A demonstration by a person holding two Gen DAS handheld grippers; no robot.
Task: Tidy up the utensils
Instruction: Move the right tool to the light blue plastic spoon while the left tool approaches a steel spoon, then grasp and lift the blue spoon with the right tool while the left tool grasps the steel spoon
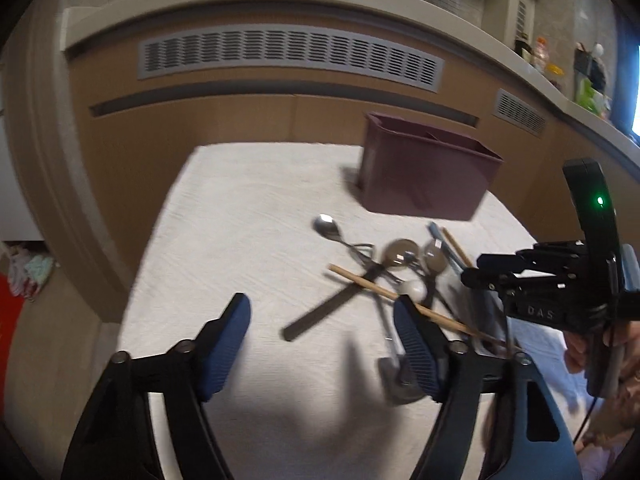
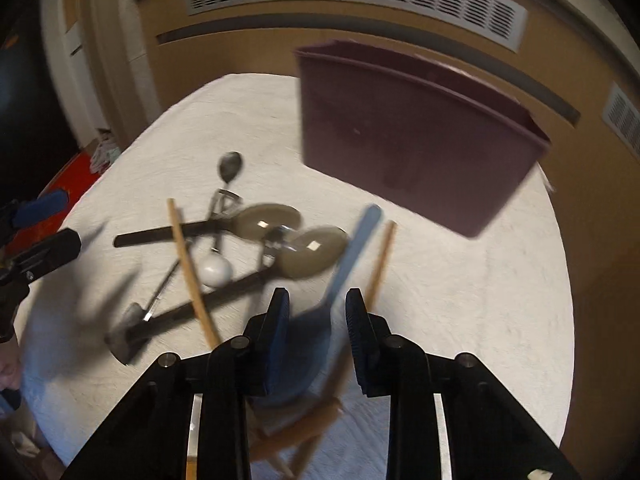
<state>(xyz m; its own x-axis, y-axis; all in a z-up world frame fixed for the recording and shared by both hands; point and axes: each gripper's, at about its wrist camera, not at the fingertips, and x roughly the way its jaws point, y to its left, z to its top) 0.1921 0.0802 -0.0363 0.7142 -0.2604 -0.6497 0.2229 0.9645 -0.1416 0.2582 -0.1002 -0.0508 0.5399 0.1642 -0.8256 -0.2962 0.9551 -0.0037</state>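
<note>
White cloth is covering the counter (image 1: 240, 208), with a brown panelled wall and grey vents running behind it. A maroon bin (image 1: 424, 176) with a divider inside is standing at the far side, and the utensils are lying in a tangled pile just in front of it: a metal spoon (image 1: 328, 226), two brownish ladles (image 2: 316, 252), a white round-headed tool (image 2: 215, 270), a dark spatula (image 2: 132, 330), two wooden chopsticks (image 2: 188, 268) and a blue spatula (image 2: 352, 256).

The right claw (image 2: 318, 340) is sitting partly closed over the blue spatula, whose handle is running up between the pads; through the blur no firm pinch is showing. The left claw (image 1: 320, 344) is hovering half spread over the near edge of the pile, with nothing between its pads.

Trouble looks likely from the overlap. A chopstick is lying just beside the blue spatula, so the right claw may be catching both at once, or a lift may be dragging neighbours across the cloth. The blue handle is thin, and a loose grip could be letting it swivel or drop short of the bin. The left claw could also be nudging the chopstick crossing by its right finger.
</note>
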